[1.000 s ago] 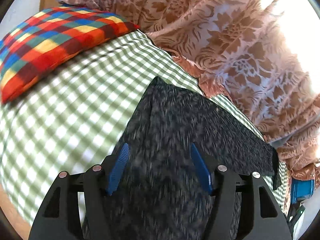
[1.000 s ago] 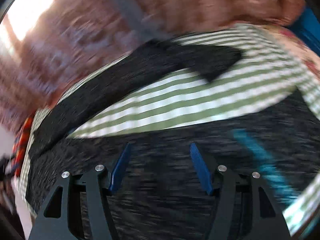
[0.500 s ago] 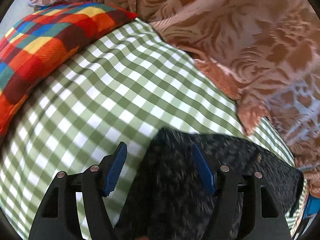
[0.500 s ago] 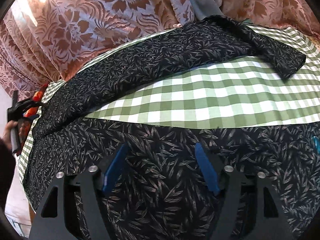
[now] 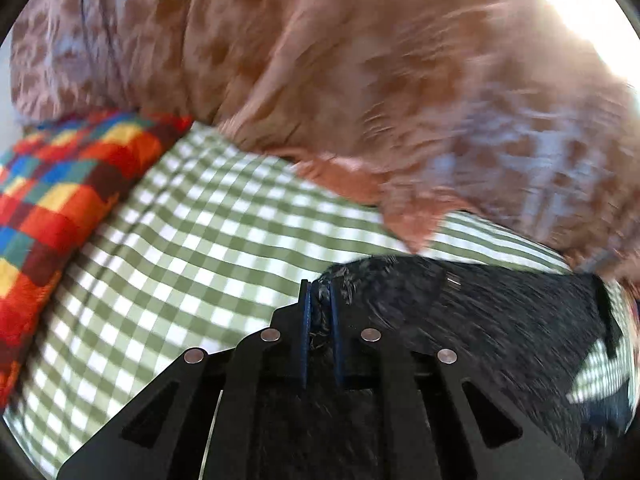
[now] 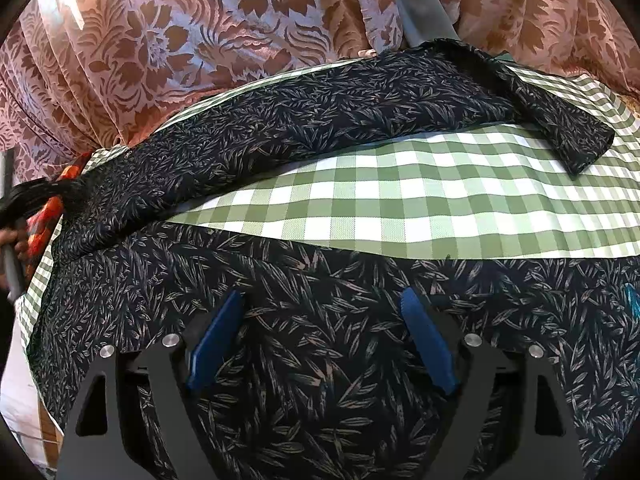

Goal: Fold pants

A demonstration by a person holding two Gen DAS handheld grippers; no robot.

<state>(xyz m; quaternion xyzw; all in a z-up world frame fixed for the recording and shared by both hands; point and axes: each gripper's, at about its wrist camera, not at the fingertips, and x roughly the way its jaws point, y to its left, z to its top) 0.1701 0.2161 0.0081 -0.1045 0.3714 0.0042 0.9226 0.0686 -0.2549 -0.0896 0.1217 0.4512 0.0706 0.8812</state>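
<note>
Two legs of the pants (image 6: 320, 128) lie spread apart on the checked sheet (image 6: 400, 200), so no fold looks made yet. At the waist end, the left gripper (image 5: 320, 300) has just closed, pinching a corner. Angled downward over the near leg, the right gripper (image 6: 322, 308) has just been widening, with nothing gripped.

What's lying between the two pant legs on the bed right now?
Only bare green checked sheet lies between the far leg and the near leg of the pants, shown in the right wrist view.
</note>
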